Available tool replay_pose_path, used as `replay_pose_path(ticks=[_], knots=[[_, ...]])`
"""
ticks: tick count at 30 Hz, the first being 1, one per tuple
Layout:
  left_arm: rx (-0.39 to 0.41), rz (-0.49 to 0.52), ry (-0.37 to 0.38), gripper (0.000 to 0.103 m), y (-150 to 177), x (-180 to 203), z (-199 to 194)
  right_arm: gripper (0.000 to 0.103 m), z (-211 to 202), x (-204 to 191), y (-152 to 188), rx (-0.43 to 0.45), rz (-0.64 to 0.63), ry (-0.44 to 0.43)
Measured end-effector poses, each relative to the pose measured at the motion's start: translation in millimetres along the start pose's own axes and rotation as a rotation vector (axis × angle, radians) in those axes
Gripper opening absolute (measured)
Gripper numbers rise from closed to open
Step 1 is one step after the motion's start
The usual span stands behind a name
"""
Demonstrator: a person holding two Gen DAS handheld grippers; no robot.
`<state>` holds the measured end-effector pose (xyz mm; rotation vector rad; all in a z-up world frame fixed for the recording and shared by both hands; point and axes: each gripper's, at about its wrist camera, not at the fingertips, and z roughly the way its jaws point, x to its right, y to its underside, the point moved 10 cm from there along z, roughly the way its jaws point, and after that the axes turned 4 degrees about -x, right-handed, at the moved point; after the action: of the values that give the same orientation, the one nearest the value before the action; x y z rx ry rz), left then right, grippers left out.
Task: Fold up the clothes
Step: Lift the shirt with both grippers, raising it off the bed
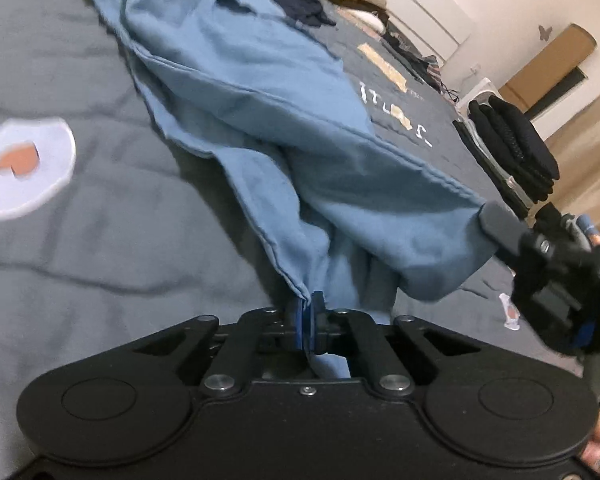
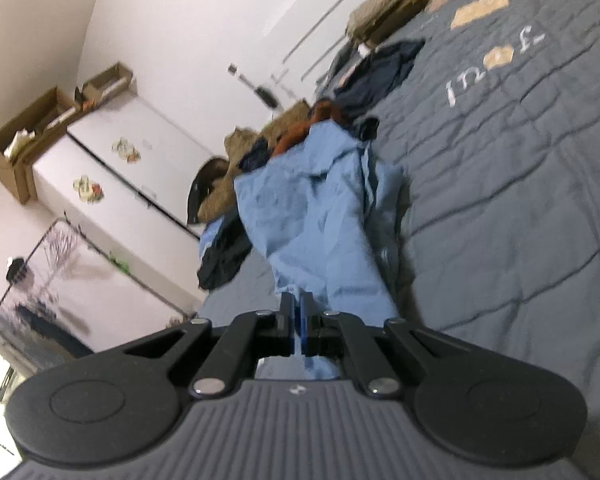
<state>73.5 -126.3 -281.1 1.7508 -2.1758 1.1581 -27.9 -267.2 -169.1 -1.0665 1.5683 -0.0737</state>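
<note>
Both grippers, left (image 1: pixel 309 320) and right (image 2: pixel 298 322), clenched on blue garment (image 1: pixel 260 128) hem; light, limp, sags over quilt (image 1: pixel 80 240); best held at corners.

Pretty clearly my bedroom at home: I'm working over a big bed with a grey quilted bedspread (image 2: pixel 520 200), clothes piled along the far edge (image 2: pixel 380 76), a white cabinet (image 2: pixel 112 176) with cardboard boxes (image 2: pixel 28 140) on top, plain walls.
</note>
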Motion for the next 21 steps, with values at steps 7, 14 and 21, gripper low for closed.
replay_pose_path(ticks=[7,14,21], knots=[[0.134,0.169,-0.122,0.002,-36.3,-8.4,-76.0,0.002,-37.9,-12.9,-41.0,0.153,0.01,-0.021],[0.212,0.381,-0.378,0.002,-63.6,-32.1,-175.4,0.002,-98.3,-28.5,-89.1,0.319,0.024,-0.02],[0.287,0.487,-0.634,0.002,-96.3,-56.7,-283.5,0.002,-165.6,-58.2,-149.0,0.433,-0.069,0.045]])
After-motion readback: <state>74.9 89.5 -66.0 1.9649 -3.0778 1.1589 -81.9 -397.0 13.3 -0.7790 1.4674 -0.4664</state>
